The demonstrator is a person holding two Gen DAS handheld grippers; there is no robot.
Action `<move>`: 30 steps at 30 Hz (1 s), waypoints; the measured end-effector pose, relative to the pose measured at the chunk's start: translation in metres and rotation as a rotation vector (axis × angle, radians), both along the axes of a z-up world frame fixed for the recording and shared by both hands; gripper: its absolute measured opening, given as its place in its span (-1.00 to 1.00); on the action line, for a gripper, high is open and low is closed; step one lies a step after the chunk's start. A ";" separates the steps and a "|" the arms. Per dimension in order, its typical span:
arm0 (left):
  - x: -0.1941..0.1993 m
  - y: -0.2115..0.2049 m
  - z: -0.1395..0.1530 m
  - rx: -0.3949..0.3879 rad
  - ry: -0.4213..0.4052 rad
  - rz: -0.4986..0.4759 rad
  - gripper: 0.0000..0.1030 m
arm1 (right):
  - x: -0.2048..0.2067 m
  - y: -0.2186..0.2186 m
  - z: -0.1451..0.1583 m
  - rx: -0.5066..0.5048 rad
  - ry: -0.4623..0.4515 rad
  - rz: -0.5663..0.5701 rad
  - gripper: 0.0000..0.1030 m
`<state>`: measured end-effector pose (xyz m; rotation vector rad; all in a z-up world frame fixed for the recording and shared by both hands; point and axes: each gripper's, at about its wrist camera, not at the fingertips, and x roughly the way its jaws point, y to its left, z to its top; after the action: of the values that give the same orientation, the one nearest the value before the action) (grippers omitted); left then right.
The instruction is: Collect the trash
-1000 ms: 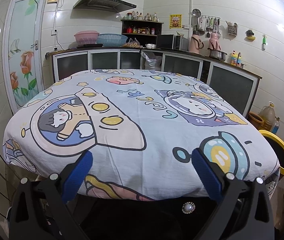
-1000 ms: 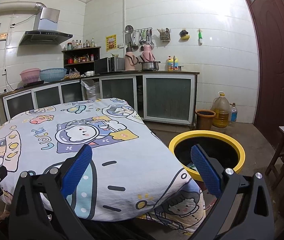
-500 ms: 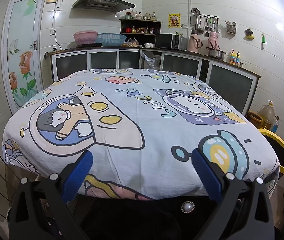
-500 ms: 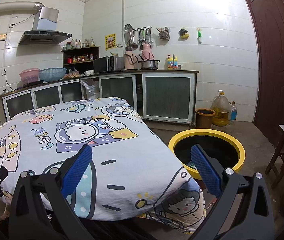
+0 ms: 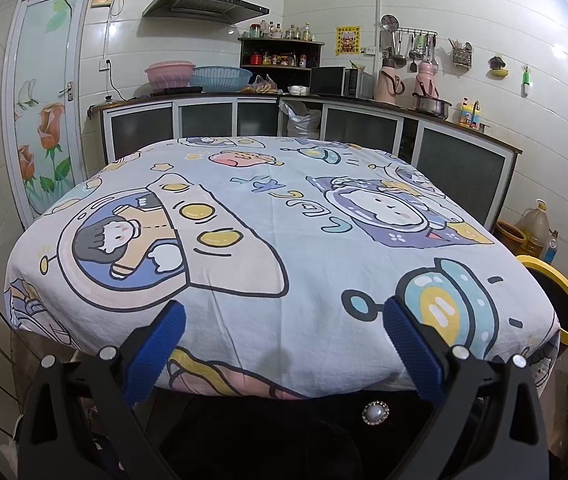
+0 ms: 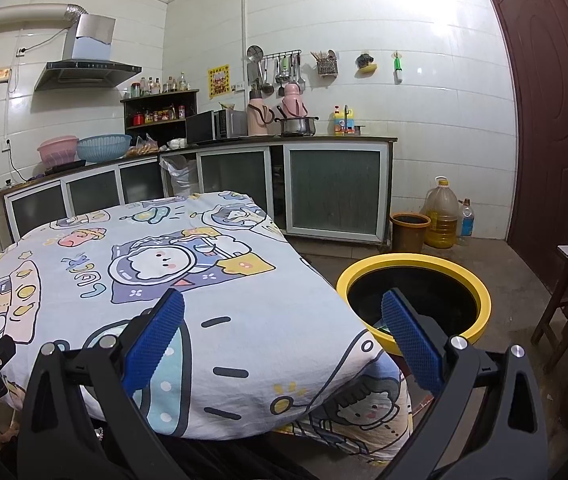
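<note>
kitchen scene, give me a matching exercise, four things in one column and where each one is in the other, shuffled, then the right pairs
Things:
1. bin
2. oil jug
3. microwave
4. range hood

Places:
A. on the counter
B. on the floor by the brown door
C. on the floor beside the table
D. high on the wall

Pairs: 1-C, 2-B, 3-A, 4-D

Left hand-held gripper (image 5: 282, 320), black frame, blue ribbed pads (image 5: 156, 348), silver screws
</note>
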<state>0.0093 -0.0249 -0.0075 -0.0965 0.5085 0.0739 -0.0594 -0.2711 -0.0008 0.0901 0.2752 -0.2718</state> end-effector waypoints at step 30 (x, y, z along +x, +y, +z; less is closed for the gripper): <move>0.004 0.003 0.001 0.009 -0.003 -0.029 0.86 | -0.001 0.002 -0.002 0.002 0.003 -0.001 0.85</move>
<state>0.0129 -0.0224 -0.0070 -0.0802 0.5061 0.0481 -0.0603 -0.2691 -0.0032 0.0922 0.2780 -0.2723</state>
